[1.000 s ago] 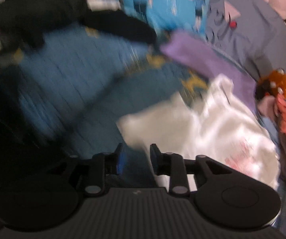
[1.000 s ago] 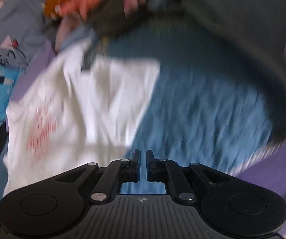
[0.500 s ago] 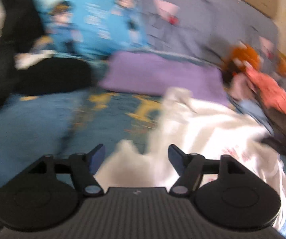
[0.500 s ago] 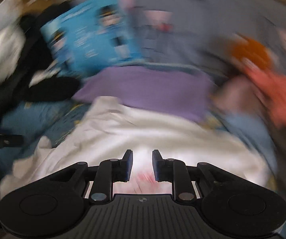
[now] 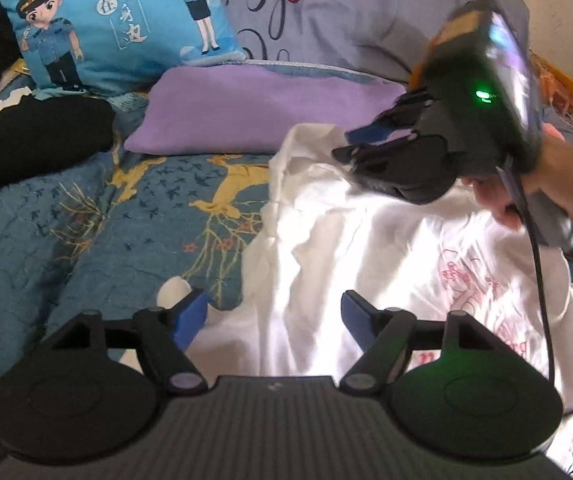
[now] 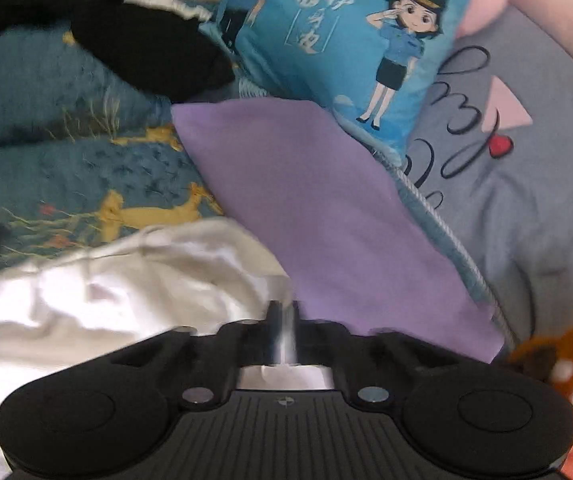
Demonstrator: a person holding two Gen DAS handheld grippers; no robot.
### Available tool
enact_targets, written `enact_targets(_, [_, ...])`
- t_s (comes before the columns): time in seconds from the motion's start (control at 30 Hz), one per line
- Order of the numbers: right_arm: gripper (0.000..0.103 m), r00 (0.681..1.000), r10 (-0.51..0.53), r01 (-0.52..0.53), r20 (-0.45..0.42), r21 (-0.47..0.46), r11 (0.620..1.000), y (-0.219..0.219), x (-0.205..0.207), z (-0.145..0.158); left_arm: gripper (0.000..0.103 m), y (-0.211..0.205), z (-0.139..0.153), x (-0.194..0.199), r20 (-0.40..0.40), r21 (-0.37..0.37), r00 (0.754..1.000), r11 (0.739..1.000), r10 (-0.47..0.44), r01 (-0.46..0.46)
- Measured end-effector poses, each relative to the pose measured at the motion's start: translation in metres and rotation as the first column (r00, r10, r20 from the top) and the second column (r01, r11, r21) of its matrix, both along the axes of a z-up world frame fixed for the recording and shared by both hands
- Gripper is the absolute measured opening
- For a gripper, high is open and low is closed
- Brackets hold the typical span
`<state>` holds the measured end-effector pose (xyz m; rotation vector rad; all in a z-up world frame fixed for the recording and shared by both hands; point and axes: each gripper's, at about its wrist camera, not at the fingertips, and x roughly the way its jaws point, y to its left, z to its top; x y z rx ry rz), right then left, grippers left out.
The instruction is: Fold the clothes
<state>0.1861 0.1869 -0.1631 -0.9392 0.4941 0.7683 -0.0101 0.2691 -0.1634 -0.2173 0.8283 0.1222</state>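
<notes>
Evidently the white T-shirt point(image 5: 366, 264), spread on the blue quilt point(image 5: 66, 220), is pinched at its far edge by the right gripper point(image 6: 282, 320); the left gripper point(image 5: 274, 312) is being opened over the near hem, nothing yet grasped.

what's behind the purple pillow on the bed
A blue cartoon cushion leans behind the purple pillow, with grey patterned bedding beside it. The cushion's lower edge is hidden by the pillow, so whatever lies between them cannot be seen.
</notes>
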Motion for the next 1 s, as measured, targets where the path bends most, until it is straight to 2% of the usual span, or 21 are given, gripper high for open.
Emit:
enact_targets(0.07, [0.003,0.999,-0.016,0.015,0.049,0.007,1.0,0.009,0.013,0.013,0.079,0.004,-0.003,0.001,-0.021,0.008,1.0,1.0,0.019,-0.019])
enact_targets(0.13, [0.011,0.997,-0.041,0.041,0.058,0.004,0.999,0.024,0.032,0.023,0.079,0.007,-0.008,0.006,-0.056,0.025,0.998,0.999,0.037,-0.035])
enact_targets(0.23, [0.018,0.986,-0.083,0.093,0.146,-0.063,0.994,0.053,0.057,0.027,0.079,0.007,-0.014,0.011,-0.098,0.091,0.994,0.995,0.057,-0.048])
enact_targets(0.27, [0.019,0.984,-0.104,0.116,0.143,-0.073,0.991,0.061,0.064,0.028,0.079,0.007,-0.016,0.013,-0.108,0.113,0.992,0.992,0.063,-0.051])
enact_targets(0.37, [0.019,0.978,-0.191,0.192,0.087,-0.003,0.981,0.07,0.085,0.043,0.079,0.01,-0.019,0.014,-0.122,0.118,0.99,0.991,0.076,-0.061])
enact_targets(0.43, [0.019,0.98,-0.196,0.198,-0.037,0.107,0.974,0.063,0.086,0.058,0.08,0.014,-0.019,0.014,-0.117,0.1,0.989,0.992,0.088,-0.076])
enact_targets(0.47, [0.02,0.984,-0.153,0.166,-0.095,0.145,0.975,0.055,0.082,0.063,0.081,0.015,-0.018,0.014,-0.114,0.095,0.989,0.992,0.094,-0.084])
enact_targets(0.53, [0.024,0.987,-0.045,0.069,-0.156,0.152,0.986,0.04,0.066,0.061,0.081,0.016,-0.017,0.014,-0.111,0.09,0.988,0.991,0.104,-0.095])
enact_targets(0.63, [0.025,0.977,0.1,-0.092,-0.186,0.051,0.994,0.02,0.036,0.042,0.081,0.015,-0.016,0.013,-0.11,0.094,0.988,0.991,0.105,-0.095])
enact_targets(0.67, [0.025,0.972,0.12,-0.119,-0.202,0.02,0.993,0.016,0.03,0.034,0.081,0.014,-0.016,0.013,-0.109,0.095,0.988,0.991,0.105,-0.095])
enact_targets(0.77, [0.025,0.958,0.123,-0.13,-0.26,-0.009,0.992,0.007,0.021,0.014,0.081,0.014,-0.016,0.013,-0.109,0.095,0.988,0.991,0.106,-0.096])
enact_targets(1.0, [0.025,0.936,0.11,-0.088,-0.335,0.081,0.993,0.022,0.027,0.004,0.082,0.013,-0.016,0.015,-0.112,0.097,0.988,0.991,0.104,-0.094])
